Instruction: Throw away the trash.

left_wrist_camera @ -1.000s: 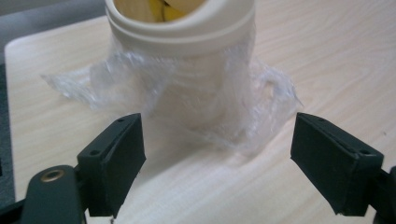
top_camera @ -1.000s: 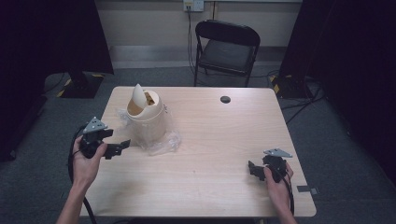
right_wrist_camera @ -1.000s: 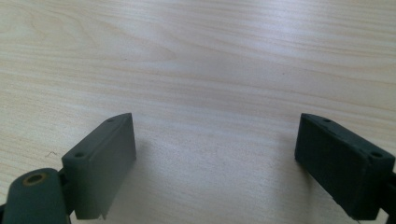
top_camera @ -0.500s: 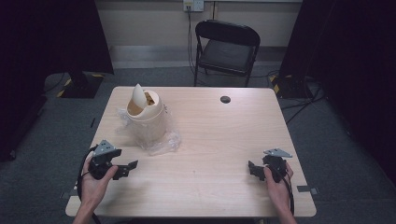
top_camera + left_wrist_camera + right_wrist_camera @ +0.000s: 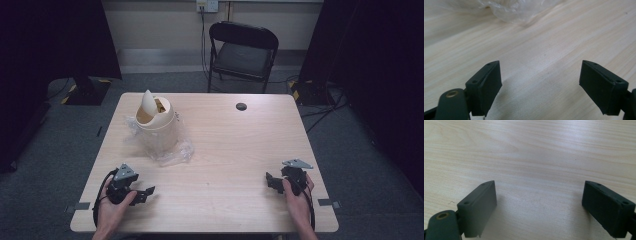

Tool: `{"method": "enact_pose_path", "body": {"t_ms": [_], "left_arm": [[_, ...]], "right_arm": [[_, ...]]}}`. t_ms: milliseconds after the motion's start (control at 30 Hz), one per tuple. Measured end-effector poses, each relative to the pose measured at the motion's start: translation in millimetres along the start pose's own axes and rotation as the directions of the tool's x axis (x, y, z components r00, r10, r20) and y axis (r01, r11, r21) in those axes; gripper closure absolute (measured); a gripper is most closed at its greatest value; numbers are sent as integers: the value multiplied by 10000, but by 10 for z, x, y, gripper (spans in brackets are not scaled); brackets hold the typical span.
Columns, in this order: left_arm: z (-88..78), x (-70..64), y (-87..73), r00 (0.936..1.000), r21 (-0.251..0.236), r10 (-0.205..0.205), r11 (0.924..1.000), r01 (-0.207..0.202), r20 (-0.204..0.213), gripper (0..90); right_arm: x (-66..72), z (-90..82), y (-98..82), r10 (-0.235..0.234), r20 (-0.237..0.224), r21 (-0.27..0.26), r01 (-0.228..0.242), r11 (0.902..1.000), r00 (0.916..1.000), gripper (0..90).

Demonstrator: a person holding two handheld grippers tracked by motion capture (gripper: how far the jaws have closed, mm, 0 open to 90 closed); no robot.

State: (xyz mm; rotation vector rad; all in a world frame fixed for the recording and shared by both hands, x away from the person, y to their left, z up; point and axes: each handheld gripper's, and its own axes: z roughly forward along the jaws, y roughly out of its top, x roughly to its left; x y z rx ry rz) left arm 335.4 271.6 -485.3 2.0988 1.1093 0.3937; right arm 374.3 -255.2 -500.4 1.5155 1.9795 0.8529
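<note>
On the left half of the worktop (image 5: 225, 150), toward its far side, stands a small cream bin (image 5: 156, 131) with a swing lid (image 5: 148, 103) tipped up on edge, brown contents showing in the mouth. A clear plastic liner bag (image 5: 176, 152) is wrapped around the body and spills out crumpled at the base, on the side nearest the person; its edge also appears at the top of the left gripper view (image 5: 519, 10).

Left gripper (image 5: 144, 194) sits low at the near left edge of the worktop, jaws standing wide apart with nothing but bare wood between them. Right gripper (image 5: 270, 181) rests at the near right, likewise spread wide and empty, well apart from the bin. The left one is the nearer to the bag, though not touching it.

Assessment of handling: the bin looks like thin moulded plastic, light and fairly rigid, liable to slide or tip if pushed from one side. The lid appears to pivot freely and offers no firm hold. The liner is thin film, soft, slippery and easily torn; pinching a bunched fold near the base should hold better than a single layer. For the bin itself, the rim below the lid seems the soundest place to grip, with the other gripper steadying the wall.

A small dark round object (image 5: 241, 106) lies at the far edge, uninvolved.
</note>
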Motion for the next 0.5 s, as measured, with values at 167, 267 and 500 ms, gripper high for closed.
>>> {"method": "enact_pose_path", "body": {"t_ms": [167,267,500], "left_arm": [[55,18,-78,9999,195,-31,9998,33,-99,174],[81,-1,-107,9982,8,286,9996,-286,-536,170],[105,-8,-126,9979,-236,250,9994,-265,-604,130]], "right_arm": [[0,0,0,-2,1,3,2,10000,10000,115],[0,0,0,-1,1,1,1,10000,10000,116],[0,0,0,-2,0,2,2,10000,10000,116]]}}
